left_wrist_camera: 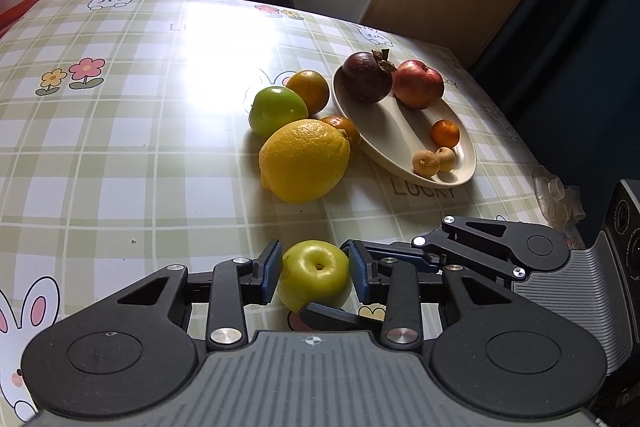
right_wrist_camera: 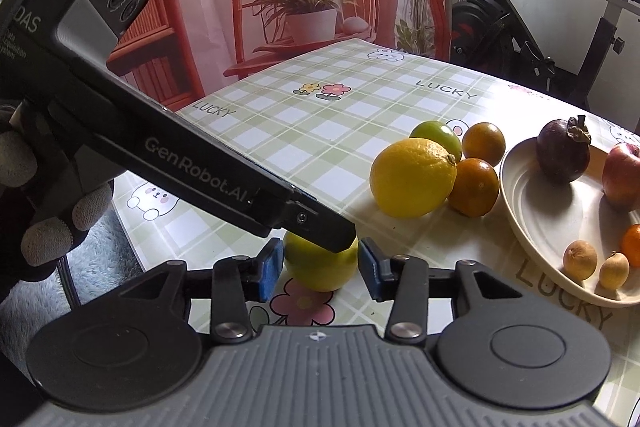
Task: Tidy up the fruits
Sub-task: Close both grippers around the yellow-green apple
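A small green apple (left_wrist_camera: 315, 275) sits on the checked tablecloth between the blue pads of my left gripper (left_wrist_camera: 315, 273), which close on its sides. The same apple (right_wrist_camera: 320, 265) lies between the pads of my right gripper (right_wrist_camera: 320, 267), with a small gap on the right side; the left gripper's body crosses over it. A cream oval plate (left_wrist_camera: 400, 131) holds a mangosteen (left_wrist_camera: 366, 77), a red apple (left_wrist_camera: 419, 83), a small orange (left_wrist_camera: 445, 133) and two small tan fruits (left_wrist_camera: 434, 159). A lemon (left_wrist_camera: 304, 159), a green apple (left_wrist_camera: 278, 111) and two oranges (left_wrist_camera: 308, 91) lie left of the plate.
The table's right edge (left_wrist_camera: 532, 163) is close behind the plate. An exercise bike (right_wrist_camera: 520, 15) stands beyond the far edge. A gloved hand (right_wrist_camera: 44, 219) holds the left gripper at the table's left side.
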A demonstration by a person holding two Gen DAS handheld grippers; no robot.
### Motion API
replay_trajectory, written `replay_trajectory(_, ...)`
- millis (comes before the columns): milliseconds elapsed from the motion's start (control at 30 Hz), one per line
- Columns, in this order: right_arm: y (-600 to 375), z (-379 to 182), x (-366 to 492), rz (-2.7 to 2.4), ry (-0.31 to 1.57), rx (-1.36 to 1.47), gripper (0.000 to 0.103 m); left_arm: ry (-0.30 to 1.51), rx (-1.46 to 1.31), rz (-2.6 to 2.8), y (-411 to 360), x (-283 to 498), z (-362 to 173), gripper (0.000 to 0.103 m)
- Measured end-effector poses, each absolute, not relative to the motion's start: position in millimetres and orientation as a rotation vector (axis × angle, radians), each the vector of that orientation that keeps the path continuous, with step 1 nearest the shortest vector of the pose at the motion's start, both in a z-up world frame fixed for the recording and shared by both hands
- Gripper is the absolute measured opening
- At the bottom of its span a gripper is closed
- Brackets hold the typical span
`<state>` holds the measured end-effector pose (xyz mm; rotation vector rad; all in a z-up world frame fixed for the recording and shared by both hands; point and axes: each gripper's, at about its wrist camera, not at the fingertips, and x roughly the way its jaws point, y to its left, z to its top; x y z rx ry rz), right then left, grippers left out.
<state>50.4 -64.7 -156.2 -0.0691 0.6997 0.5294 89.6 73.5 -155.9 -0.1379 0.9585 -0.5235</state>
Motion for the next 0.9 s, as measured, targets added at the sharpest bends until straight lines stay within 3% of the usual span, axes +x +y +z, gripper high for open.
replay_trajectory(900,-79.5,-166.4,48.9,0.473,0.712,-0.019,0.048,0.861,-0.212,-0.407,92.0,77.4,-146.5,0.040)
